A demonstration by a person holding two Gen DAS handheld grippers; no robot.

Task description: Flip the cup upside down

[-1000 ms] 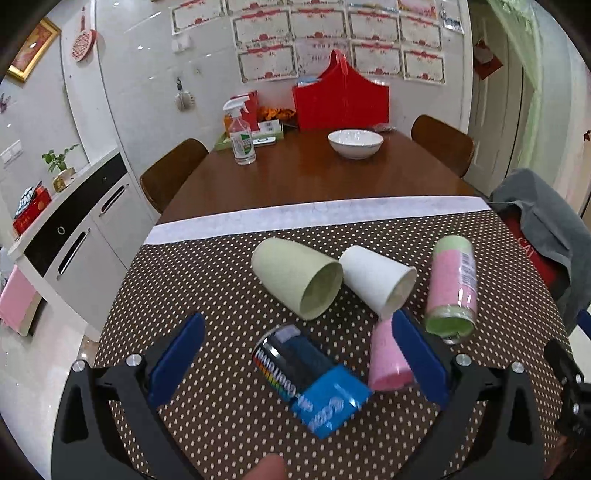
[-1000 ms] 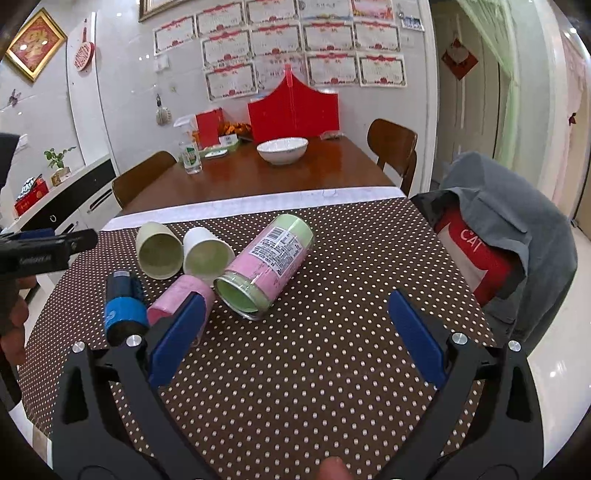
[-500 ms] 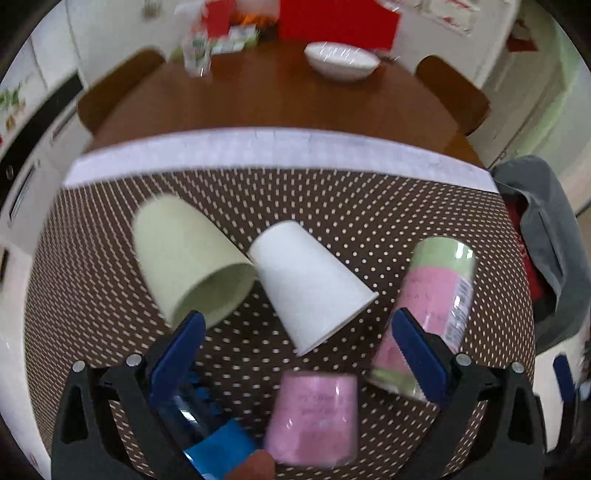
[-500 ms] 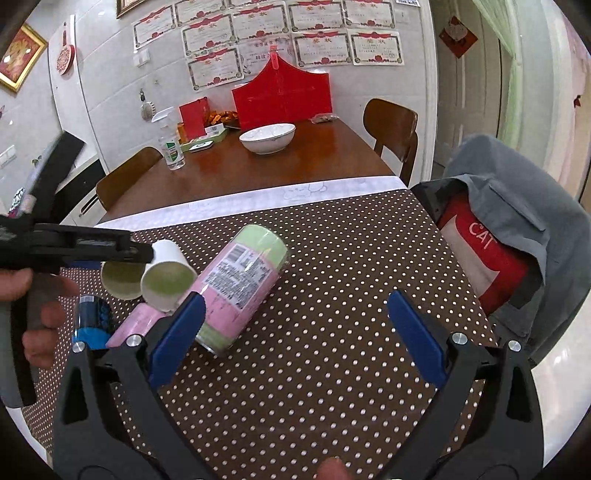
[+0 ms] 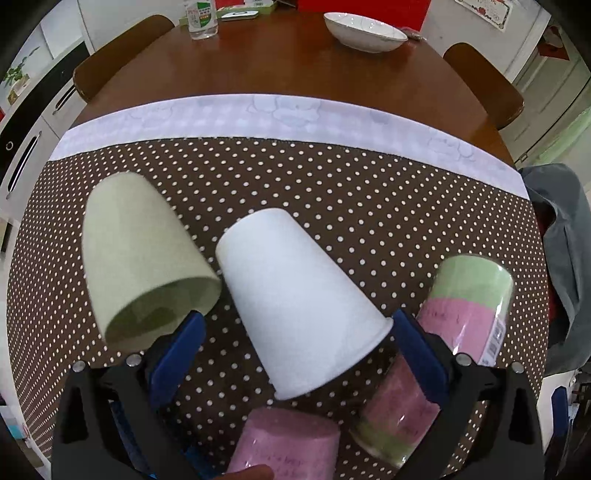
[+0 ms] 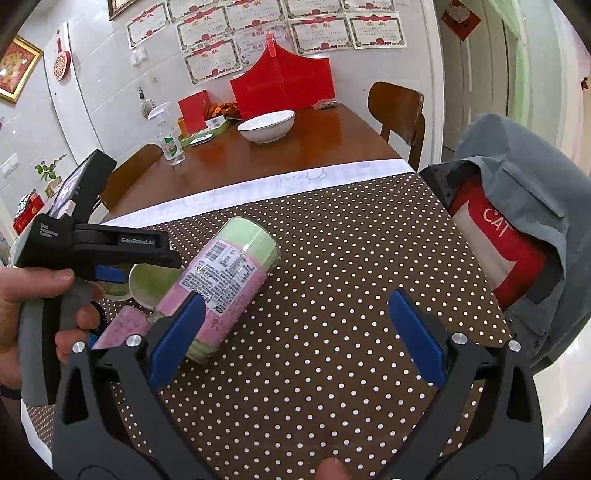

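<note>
A white paper cup point(image 5: 299, 310) lies on its side on the dotted brown cloth, mouth toward me. A pale green cup point(image 5: 142, 258) lies on its side to its left. My left gripper point(image 5: 295, 354) is open, its blue pads on either side of the white cup's rim, not touching. In the right wrist view the left gripper point(image 6: 107, 273) hovers over the cups, and the white cup's mouth point(image 6: 155, 284) shows under it. My right gripper point(image 6: 295, 339) is open and empty over the cloth, right of the cups.
A pink and green wrapped stack of cups point(image 5: 443, 365) lies at the right, also in the right wrist view point(image 6: 225, 284). A pink sleeve point(image 5: 288, 443) lies near me. A white bowl point(image 5: 365, 31) and spray bottle point(image 5: 199, 18) stand far back. A grey jacket point(image 6: 524, 236) hangs on a chair at right.
My left gripper has moved forward and down toward the white cup, which now lies between its pads. The blue item has dropped out of its view. My right gripper has barely moved.
</note>
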